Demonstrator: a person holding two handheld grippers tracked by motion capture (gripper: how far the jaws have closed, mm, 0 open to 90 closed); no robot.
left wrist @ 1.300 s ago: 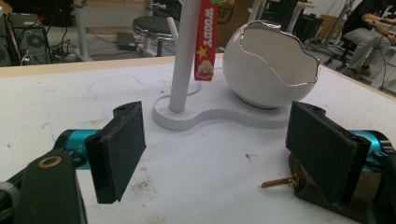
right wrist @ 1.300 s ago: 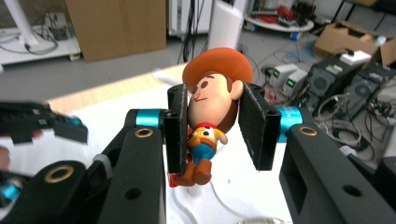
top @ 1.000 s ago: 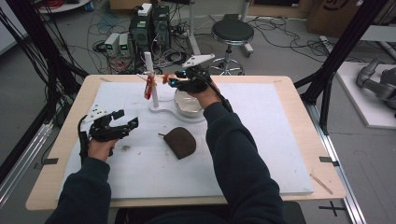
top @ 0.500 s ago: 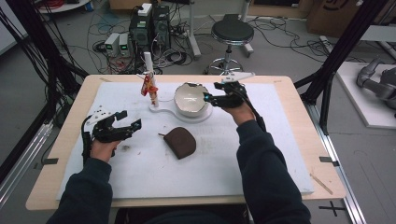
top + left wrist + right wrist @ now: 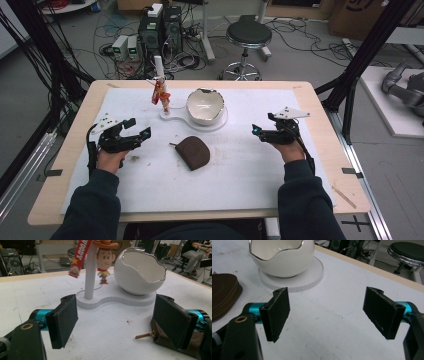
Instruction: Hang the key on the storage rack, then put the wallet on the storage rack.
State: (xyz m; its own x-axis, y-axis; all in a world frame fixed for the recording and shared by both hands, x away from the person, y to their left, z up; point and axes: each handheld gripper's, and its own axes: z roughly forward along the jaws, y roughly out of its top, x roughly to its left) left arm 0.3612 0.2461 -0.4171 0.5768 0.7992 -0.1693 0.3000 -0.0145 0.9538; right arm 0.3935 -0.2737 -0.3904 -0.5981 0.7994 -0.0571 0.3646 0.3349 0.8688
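Observation:
A white eggshell-shaped bowl stands on a flat white base at the back middle. A thin post on that base carries a hanging cowboy keychain with a red tag. Nearer the front lies a brown zip pouch. My left gripper rests open on the left, pointing at the base, with the pouch's zip pull by its right jaw. My right gripper hovers low at the right; its jaws have just been opening, with nothing between them.
A white mat covers the wooden table. Behind the table are a round stool, computer boxes and cables on the floor. Black frame poles rise at both sides.
My right gripper left the keychain post, passed the bowl and came down at the right of the mat with its jaws spread wide. The left hand kept still.

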